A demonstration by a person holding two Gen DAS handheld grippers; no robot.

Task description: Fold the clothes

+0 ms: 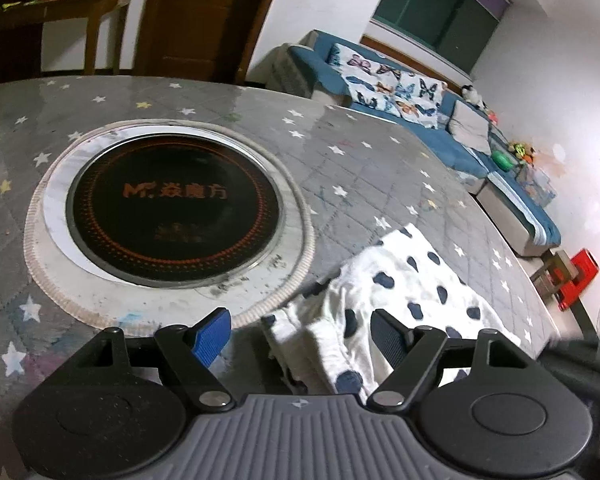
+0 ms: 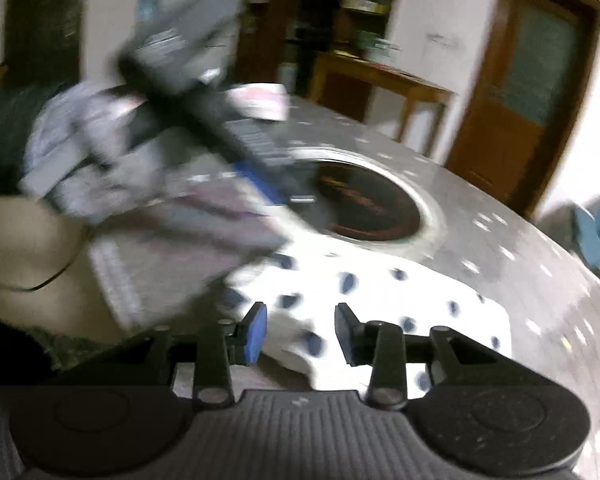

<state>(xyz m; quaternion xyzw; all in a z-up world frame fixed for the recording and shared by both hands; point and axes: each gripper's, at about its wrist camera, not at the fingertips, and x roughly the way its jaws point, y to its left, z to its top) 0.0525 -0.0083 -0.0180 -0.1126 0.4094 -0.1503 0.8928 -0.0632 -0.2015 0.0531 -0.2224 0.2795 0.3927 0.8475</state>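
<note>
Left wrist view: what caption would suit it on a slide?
Open left gripper poised over a white, dark-spotted garment beside the round cooktop on a star-patterned table.

Left wrist view: I get a mostly sharp picture under dim indoor light. The glossy table cover [image 1: 380, 152] carries a pale sheen toward its far edge, and the window [image 1: 440, 12] is dark. Fisheye bending curves the table's edge and the door frame; corners vignette to black.

Right wrist view: heavy motion blur. The spotted garment [image 2: 380, 292] blows out white, and stars on the cover smear into streaks.
</note>
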